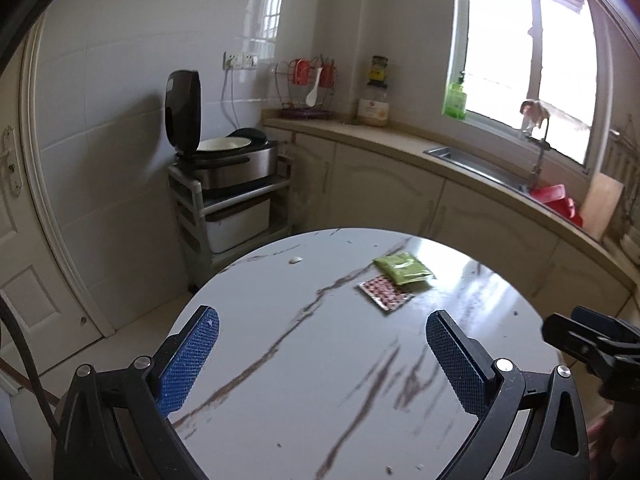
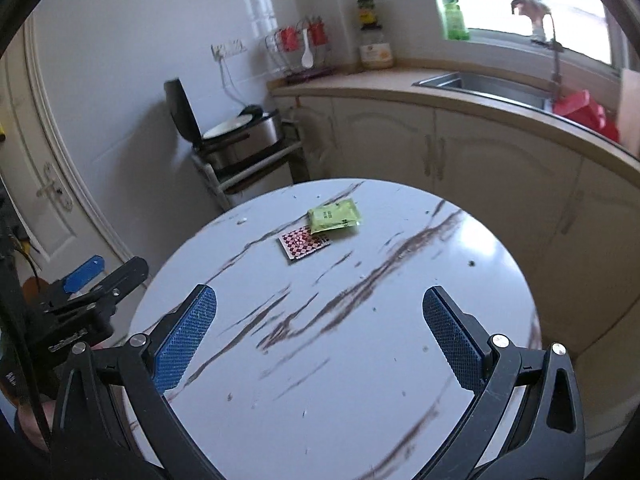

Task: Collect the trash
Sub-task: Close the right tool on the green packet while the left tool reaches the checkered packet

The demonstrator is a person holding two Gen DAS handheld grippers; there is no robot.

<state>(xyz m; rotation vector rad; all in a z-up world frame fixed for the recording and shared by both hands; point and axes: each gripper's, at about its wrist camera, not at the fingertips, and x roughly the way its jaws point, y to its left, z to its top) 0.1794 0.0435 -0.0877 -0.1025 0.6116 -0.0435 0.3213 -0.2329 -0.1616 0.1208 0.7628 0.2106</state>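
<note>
Two flat wrappers lie side by side on a round marble-pattern table (image 1: pixel 280 360) (image 2: pixel 400 340): a green packet (image 1: pixel 402 267) (image 2: pixel 334 215) and a red-and-white chequered packet (image 1: pixel 385 292) (image 2: pixel 305 242) just in front of it. A small white scrap (image 1: pixel 295 259) (image 2: pixel 241 221) rests near the far-left rim. My left gripper (image 1: pixel 322 340) hovers open over the near side of the table, well short of the packets. My right gripper (image 2: pixel 319 316) is likewise open and empty, nearer the table's right side. Each gripper shows at the edge of the other's view.
Small crumbs dot the tabletop. Behind the table runs a beige counter (image 1: pixel 400 132) with a sink (image 1: pixel 472 162), a green soap bottle (image 1: pixel 455 100) and a red tub (image 1: pixel 556 200). A rice cooker (image 1: pixel 224 156) with its lid up stands on a cart at the left, beside a door (image 1: pixel 24 240).
</note>
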